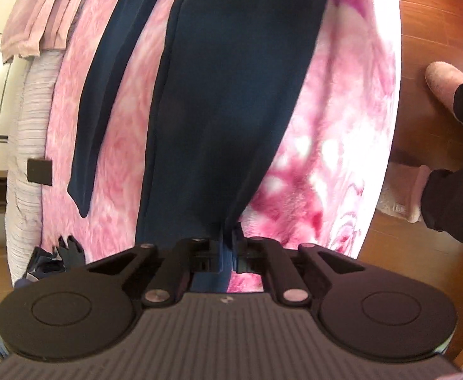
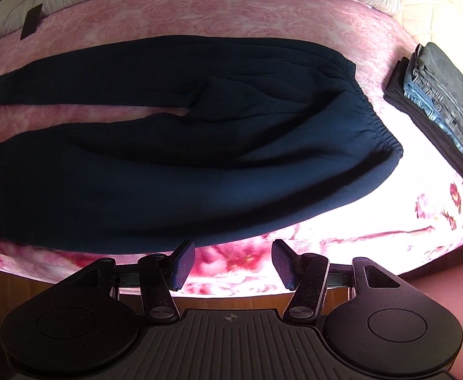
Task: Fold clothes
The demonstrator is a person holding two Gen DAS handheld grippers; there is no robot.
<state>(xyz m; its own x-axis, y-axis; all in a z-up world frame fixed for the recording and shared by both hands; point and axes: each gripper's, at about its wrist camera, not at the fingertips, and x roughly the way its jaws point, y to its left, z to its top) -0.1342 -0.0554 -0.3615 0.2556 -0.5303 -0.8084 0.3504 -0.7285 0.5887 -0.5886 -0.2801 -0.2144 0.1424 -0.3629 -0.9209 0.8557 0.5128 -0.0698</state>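
dark blue sweatpants (image 2: 199, 145) lie spread on a pink bed (image 2: 231, 15), just ahead of both jaws. the left gripper (image 1: 228, 253) has pinched its jaws tight on a leg's hem; the right gripper (image 2: 231, 264) hovers half open, empty. the pants look soft, thick and floppy, best gripped at hem or waistband.

Black grippers (image 2: 230, 264), ribbed grey bodies, blue textured fingers (image 2: 183, 264), silver pivot screws

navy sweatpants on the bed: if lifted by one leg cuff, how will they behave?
Probably floppy: the navy sweatpants lie limp with soft creases near the elastic waistband, so the rest would likely trail and drape. The thick fleece look suggests moderate weight. The left gripper is shut on a thin bunch of the fabric, so it likely compresses easily. On the fuzzy pink blanket they may drag rather than slide.
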